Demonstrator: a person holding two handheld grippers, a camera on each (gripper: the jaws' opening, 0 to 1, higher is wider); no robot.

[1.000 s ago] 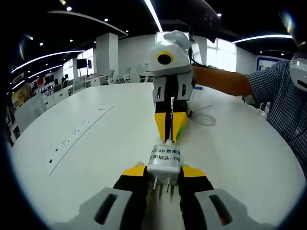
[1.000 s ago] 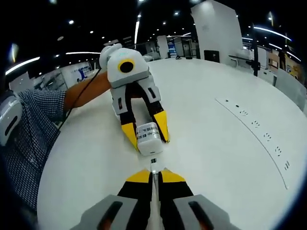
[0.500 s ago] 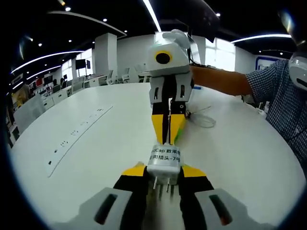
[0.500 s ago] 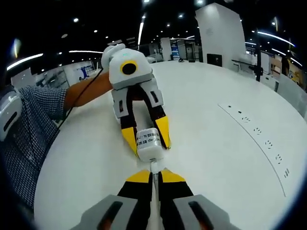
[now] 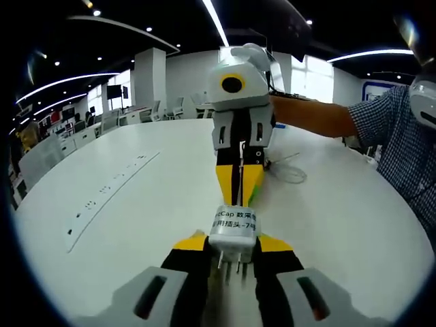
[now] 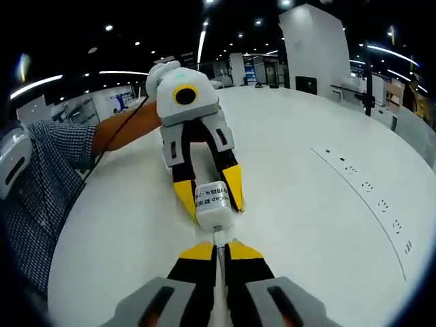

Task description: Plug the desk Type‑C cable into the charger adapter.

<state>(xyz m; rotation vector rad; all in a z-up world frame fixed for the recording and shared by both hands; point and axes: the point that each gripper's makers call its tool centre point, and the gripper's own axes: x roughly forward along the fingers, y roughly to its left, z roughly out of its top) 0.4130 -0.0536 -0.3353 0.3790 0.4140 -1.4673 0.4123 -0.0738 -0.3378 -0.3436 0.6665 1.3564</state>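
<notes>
The left gripper [image 5: 233, 246] is clenched on the white charger adapter [image 5: 234, 228], held above the white table [image 5: 136, 204]; its label reads partly "Cap", some Chinese characters and "-74". The right gripper [image 6: 218, 250] is clamped on the Type-C cable [image 6: 219, 240], whose plug tip meets the adapter's end face [image 6: 212, 201]; slack cable lies coiled on the table.

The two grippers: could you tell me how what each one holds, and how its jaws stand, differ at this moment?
The left gripper clamps a white charger adapter, its jaws spread by the adapter's width. The right gripper pinches a thin Type-C cable, its jaws nearly together. The adapter is blocky and labelled; the cable's plug is slim. Both grippers face each other above the white table, plug at the adapter's end.
</notes>
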